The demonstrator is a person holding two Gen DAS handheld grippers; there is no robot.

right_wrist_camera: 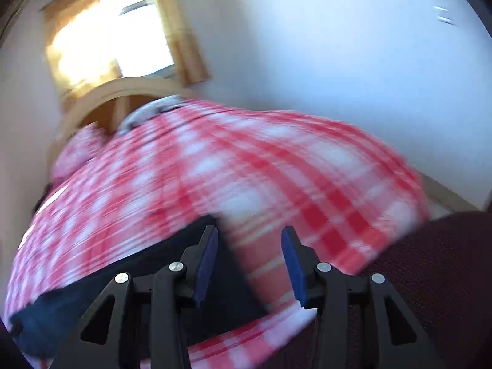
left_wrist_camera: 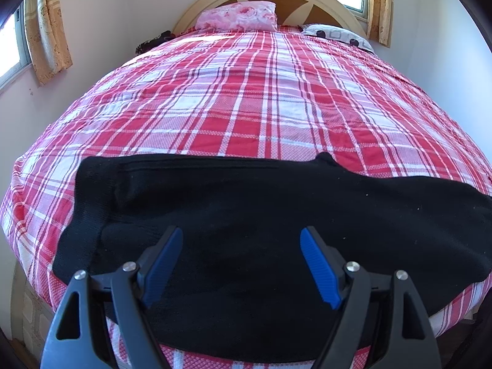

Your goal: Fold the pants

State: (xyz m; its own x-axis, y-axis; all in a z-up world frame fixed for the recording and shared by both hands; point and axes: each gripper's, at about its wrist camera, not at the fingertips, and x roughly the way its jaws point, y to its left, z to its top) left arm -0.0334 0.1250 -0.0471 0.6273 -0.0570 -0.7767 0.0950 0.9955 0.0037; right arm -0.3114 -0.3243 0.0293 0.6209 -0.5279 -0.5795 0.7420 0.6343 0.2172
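Black pants [left_wrist_camera: 246,215] flat on plaid bed [left_wrist_camera: 246,92], spanning nine to three. My left gripper [left_wrist_camera: 240,264] and right gripper [right_wrist_camera: 249,261] both spread, empty. Right view blurred; probably near hem. Pinching sheet risks dragging it.

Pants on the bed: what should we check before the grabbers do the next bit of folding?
1. Black pants lie flat on the plaid bedsheet: ok.
2. Left gripper open, empty, above the pants: ok.
3. Right gripper open, empty: ok.
4. Right gripper lined up with the pants' edge: cannot tell, the right wrist view is blurred.
5. Bedsheet beyond the pants free for a fold: ok; the pink pillow sits far off at the headboard.
6. Pants fully on the bed: cannot tell, the near edge is hidden behind the grippers.
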